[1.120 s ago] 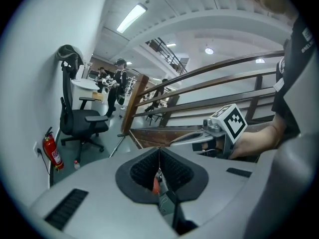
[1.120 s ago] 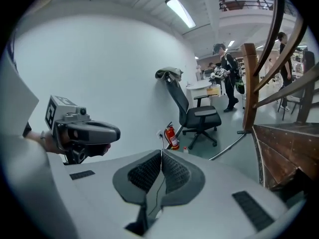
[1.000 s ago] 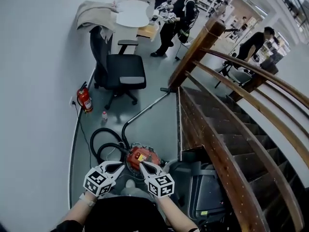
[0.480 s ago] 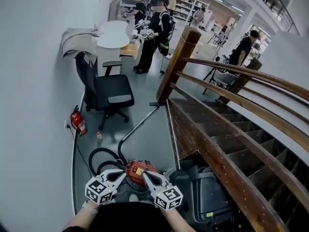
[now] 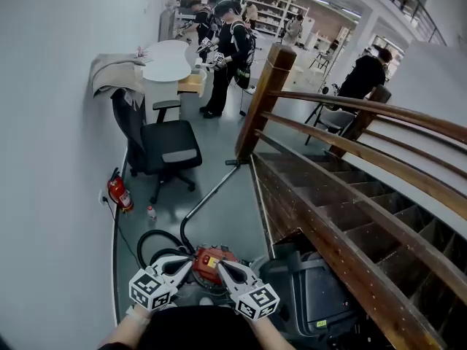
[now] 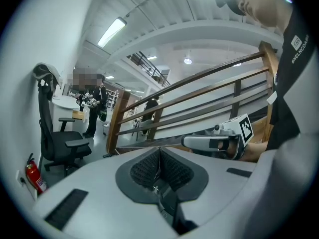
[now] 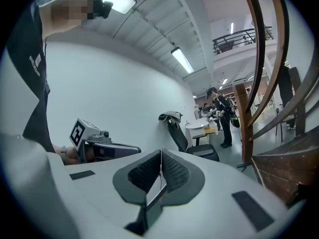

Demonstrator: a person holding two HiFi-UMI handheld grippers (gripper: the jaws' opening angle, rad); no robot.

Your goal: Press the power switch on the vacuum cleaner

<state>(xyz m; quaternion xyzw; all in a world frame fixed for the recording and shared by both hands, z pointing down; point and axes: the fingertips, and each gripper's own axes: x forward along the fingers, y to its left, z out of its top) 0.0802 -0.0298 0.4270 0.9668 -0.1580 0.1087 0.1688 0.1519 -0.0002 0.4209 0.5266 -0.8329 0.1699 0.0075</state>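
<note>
Left gripper (image 5: 188, 262), right gripper (image 5: 221, 266) — jaws together, seemingly over vacuum (image 5: 207, 254).

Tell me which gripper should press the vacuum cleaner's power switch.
Probably the right gripper: its closed tip lies over the vacuum cleaner's red top, while the left gripper reaches only its edge. Both are close.

The vacuum cleaner (image 5: 208, 262) was red, its hose (image 5: 157, 232) black. The fire extinguisher (image 5: 117, 193) was red, the office chair (image 5: 166, 146) black, the stair railing (image 5: 365, 111) brown, the floor (image 5: 219, 141) grey.
</note>
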